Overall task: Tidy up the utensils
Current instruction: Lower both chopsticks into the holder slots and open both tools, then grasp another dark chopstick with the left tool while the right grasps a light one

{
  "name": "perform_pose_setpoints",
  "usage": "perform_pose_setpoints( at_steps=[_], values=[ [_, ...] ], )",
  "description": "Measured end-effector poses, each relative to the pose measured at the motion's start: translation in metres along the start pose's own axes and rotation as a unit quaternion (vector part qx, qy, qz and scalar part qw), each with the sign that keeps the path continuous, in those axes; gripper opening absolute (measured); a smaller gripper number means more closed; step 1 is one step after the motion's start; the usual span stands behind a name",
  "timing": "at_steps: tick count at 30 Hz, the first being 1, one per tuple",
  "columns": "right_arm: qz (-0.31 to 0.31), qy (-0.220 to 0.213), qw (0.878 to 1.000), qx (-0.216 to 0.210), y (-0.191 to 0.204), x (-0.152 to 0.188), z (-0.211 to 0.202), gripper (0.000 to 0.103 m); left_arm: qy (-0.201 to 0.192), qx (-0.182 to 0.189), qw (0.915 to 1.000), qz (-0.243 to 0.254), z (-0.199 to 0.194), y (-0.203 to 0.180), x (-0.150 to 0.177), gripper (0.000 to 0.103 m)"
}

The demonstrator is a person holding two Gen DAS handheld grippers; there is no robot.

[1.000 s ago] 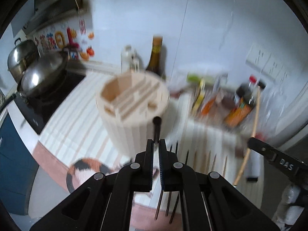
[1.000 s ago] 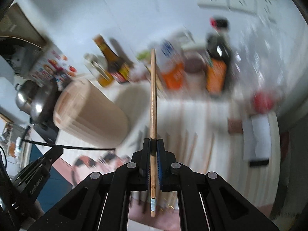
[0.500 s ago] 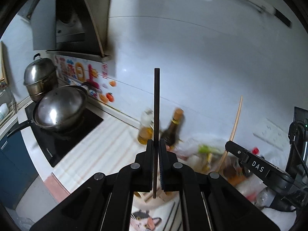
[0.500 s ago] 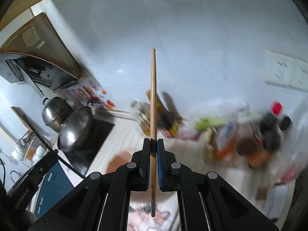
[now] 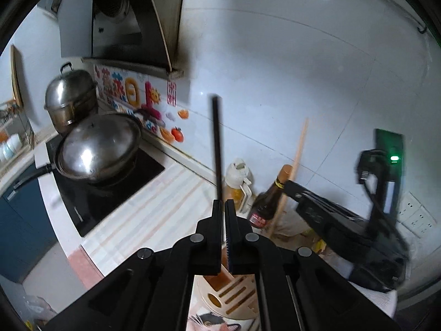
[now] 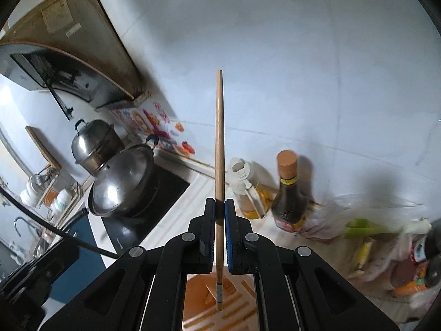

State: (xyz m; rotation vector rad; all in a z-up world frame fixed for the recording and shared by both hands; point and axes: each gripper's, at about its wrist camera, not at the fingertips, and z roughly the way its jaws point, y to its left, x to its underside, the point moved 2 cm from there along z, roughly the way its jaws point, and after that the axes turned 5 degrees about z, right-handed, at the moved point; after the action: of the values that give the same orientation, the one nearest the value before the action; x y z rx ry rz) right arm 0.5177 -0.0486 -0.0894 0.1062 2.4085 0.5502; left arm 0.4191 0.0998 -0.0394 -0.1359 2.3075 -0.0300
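The left tongs [image 5: 223, 215] are clenched on a black chopstick [image 5: 217, 149], which stands upright between the pads and rises in front of the tiled wall. The right tongs [image 6: 220, 215] are clenched on a wooden chopstick [image 6: 219, 171], also upright, its lower end hanging just above the slotted top of the utensil holder [image 6: 220, 298]. In the left wrist view the same holder [image 5: 231, 295] sits directly below the tongs on the desk [image 5: 154, 209], its round hole and long slots visible, and the right tongs with their wooden chopstick appear to the right of it.

Judging by this, the picking-up step is done for these 2 chopsticks and both now hang over the holder, but neither has gone into a slot. What remains is to lower each one into an opening and let go. No slot that shows holds a utensil, so the task looks to be at an early or middle stage; whether more utensils wait on the desk cannot be told, since the tongs hide that area.
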Motion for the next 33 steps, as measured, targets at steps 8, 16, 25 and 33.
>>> perform_pose_setpoints(
  at_steps=[8,16,25,33],
  values=[
    [-0.007,0.013,1.0,-0.015,-0.001,0.004,0.023,0.006,0.007,0.006,1.0,0.003,-0.003,-0.003,0.001,0.0],
    [-0.044,0.003,0.999,-0.013,0.003,0.015,0.019,0.006,0.031,-0.01,0.9993,0.016,-0.001,0.001,0.01,0.001],
    [-0.072,0.04,0.997,-0.006,-0.002,0.036,-0.006,0.046,0.051,-0.078,0.9956,0.005,-0.013,0.028,0.039,0.094],
    [-0.01,0.019,0.999,0.048,-0.044,0.066,-0.077,0.082,0.031,-0.086,0.9952,0.036,-0.038,0.033,0.074,0.103]
  ],
)
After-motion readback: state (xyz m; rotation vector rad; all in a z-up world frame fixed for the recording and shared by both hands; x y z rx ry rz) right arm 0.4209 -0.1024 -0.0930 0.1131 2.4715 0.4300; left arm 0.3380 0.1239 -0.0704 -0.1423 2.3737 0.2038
